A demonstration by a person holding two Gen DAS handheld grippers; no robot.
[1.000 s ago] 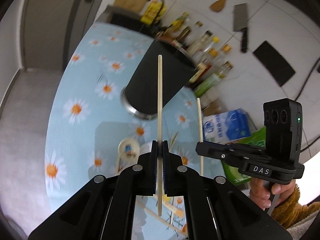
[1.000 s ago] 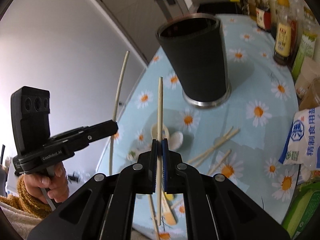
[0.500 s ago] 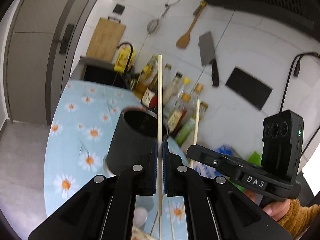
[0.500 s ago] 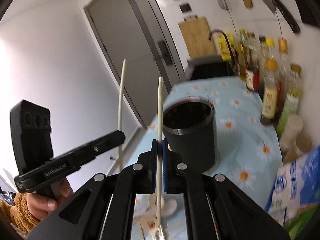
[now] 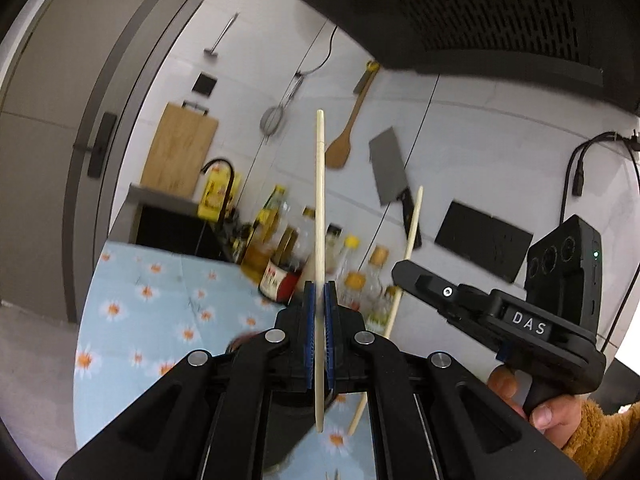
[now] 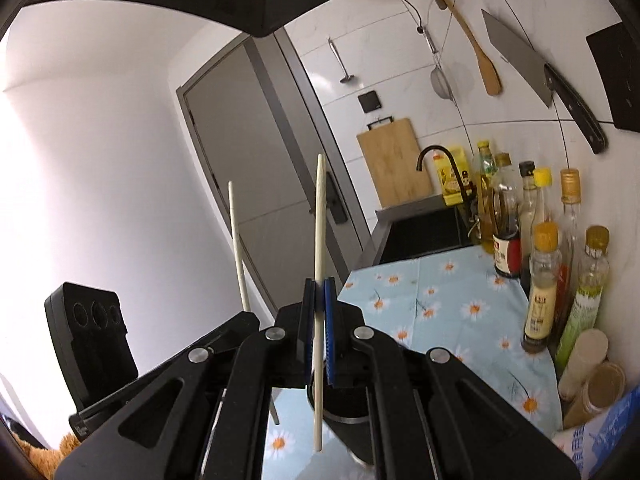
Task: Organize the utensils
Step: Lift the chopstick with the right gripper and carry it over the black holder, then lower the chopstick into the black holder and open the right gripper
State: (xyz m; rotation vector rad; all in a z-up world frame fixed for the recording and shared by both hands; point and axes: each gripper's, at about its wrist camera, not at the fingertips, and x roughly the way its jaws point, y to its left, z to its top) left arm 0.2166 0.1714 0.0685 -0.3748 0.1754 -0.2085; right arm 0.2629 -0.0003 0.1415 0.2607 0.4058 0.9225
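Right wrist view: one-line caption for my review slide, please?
Right gripper clamps an upright chopstick above the black utensil holder; left gripper alongside holds a second chopstick.

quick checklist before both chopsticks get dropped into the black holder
1. Left gripper shut on its chopstick: ok.
2. Right gripper shut on its chopstick: ok.
3. Both chopsticks roughly upright: ok.
4. Black holder under the right chopstick's lower tip: ok, tip hangs in front of its mouth.
5. Holder's mouth free of clutter: cannot tell, grippers hide it.
6. Bottles clear of the grippers: ok.
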